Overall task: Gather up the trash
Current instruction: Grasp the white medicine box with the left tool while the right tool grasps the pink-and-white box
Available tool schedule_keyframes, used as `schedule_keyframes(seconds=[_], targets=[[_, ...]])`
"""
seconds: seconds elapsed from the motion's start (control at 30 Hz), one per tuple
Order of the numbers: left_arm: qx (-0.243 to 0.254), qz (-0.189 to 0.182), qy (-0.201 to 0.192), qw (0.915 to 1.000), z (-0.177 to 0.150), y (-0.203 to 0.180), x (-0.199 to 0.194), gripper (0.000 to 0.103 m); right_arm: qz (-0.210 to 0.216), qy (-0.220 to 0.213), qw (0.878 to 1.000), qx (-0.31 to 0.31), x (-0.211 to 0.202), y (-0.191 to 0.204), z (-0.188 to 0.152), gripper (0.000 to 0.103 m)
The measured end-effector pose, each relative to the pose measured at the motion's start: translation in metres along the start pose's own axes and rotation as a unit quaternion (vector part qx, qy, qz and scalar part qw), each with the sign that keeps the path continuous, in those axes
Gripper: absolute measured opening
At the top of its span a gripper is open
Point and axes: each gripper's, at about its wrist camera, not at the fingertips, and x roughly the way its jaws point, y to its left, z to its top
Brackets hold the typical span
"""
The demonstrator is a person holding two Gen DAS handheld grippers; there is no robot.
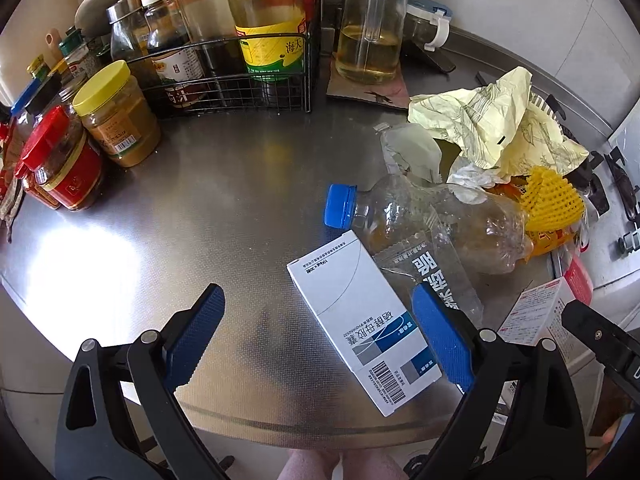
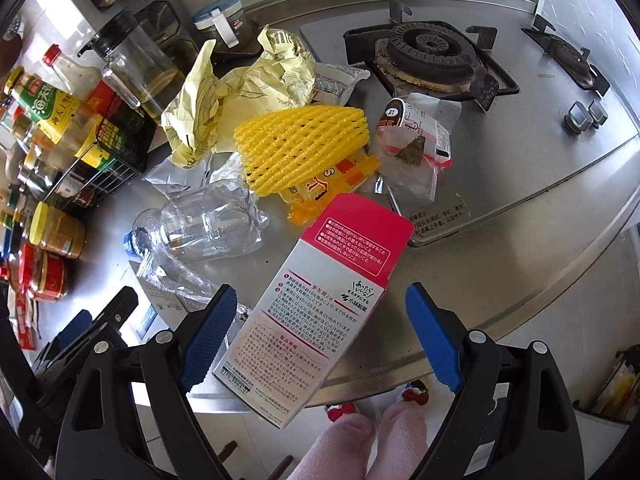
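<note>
Trash lies on a steel counter (image 1: 224, 216). A white-and-blue medicine box (image 1: 360, 320) lies flat between the fingers of my open left gripper (image 1: 320, 328), near its right finger. A crushed clear bottle with a blue cap (image 1: 424, 220) lies just beyond it. My right gripper (image 2: 320, 328) is open around a pink-and-white carton (image 2: 316, 304) that overhangs the counter edge; its left finger is close to the carton. Crumpled yellow paper (image 2: 240, 88), a yellow foam net (image 2: 300, 140) and plastic wrappers (image 2: 416, 148) lie behind.
Jars and sauce bottles (image 1: 116, 120) with a wire rack (image 1: 240, 76) stand at the left and back. An oil jug (image 1: 372, 28) stands at the back. A gas stove burner (image 2: 428, 56) is at the right. The counter's front edge (image 1: 304, 432) is close.
</note>
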Motion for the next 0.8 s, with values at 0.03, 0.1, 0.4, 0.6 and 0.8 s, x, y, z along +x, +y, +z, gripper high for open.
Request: schedule_keyframes(seconds=[0.03,0.1,0.4,0.6,0.8], targets=[[0.001,0.0,0.006,1.0,-0.001,-0.001,0.004,0.089,-0.002,0.003,1.0,0.001,0.003,0.001,0.0,0.086],[0.005,0.009,0.011,0.9999,-0.002,-0.001,0.012,0.091,-0.006,0.009,1.0,-0.002,0.009,0.004,-0.001,0.086],[0.014,0.03,0.032,0.9989,-0.009,0.017,0.029,0.083,-0.039,0.034,0.999,-0.003,0.029,0.0,-0.007,0.082],[0.007,0.014,0.045,0.9988,-0.018,0.031,0.037,0.056,-0.033,0.026,0.999,-0.014,0.031,0.003,-0.012,0.075],[0.013,0.005,0.033,0.9994,-0.026,0.037,0.028,0.045,-0.011,0.004,1.0,-0.002,0.02,-0.006,-0.017,0.065]])
